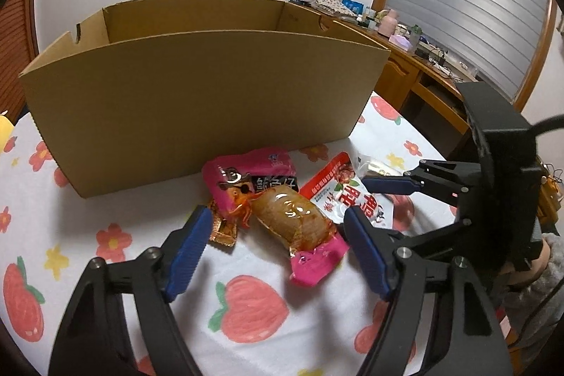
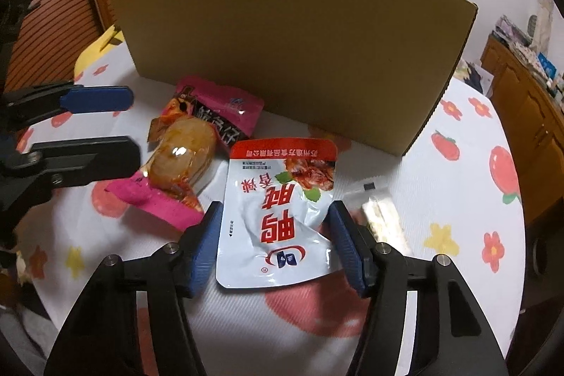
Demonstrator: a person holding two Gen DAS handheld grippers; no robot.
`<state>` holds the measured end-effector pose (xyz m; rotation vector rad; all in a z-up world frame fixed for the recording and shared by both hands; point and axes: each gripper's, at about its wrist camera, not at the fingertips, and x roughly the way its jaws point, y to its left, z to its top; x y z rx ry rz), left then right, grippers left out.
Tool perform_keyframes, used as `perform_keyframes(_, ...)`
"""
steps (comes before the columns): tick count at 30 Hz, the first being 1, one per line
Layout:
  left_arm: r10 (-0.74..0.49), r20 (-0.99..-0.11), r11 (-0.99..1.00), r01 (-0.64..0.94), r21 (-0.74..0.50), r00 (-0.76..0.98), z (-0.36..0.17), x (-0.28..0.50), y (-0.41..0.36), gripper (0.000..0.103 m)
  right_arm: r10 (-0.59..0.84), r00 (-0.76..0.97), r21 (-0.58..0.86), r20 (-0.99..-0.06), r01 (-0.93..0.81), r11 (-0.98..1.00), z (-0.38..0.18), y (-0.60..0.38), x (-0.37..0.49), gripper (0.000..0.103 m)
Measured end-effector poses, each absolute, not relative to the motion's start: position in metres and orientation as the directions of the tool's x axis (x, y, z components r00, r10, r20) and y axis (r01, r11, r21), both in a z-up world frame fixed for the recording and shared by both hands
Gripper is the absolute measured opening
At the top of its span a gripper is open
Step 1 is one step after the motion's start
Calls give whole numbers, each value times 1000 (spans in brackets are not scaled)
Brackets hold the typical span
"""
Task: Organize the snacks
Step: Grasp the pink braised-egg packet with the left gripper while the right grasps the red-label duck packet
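Right hand-held gripper (image 2: 275,245) clamps white pouch (image 2: 278,214) (edges buckled).

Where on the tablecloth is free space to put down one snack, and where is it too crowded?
Free: the tablecloth left of the pink packet, in front of the cardboard box; also the cloth right of the small clear packet, toward the table edge. Crowded: the middle, where the pink packet, the white and red pouch and both grippers sit close together.

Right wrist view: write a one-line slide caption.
Right gripper straddles a white-and-red snack pouch before a cardboard box.
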<state>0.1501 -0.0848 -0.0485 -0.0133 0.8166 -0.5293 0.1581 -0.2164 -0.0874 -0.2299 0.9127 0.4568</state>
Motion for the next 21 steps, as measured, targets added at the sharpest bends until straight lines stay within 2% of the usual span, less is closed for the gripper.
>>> perform_keyframes(5, -455, -698, 866, 457, -202, 553, -51, 153, -95, 72, 290, 515, 7, -807, -482, 876, -86, -216, 152, 59)
perform_keyframes(6, -454, -702, 866, 458, -202, 549, -52, 153, -97, 64, 292, 517, 10, -805, -479, 878, -85, -218, 148, 59)
perform_keyframes(9, -451, -715, 865, 459, -202, 535, -54, 155, -103, 54, 290, 528, 17, -798, -462, 887, -86, -221, 137, 59)
perform_keyframes(21, -330, -777, 895, 440, -77, 536, -69, 166, -124, 54, 261, 570, -11, -779, -429, 903, -89, -223, 128, 61)
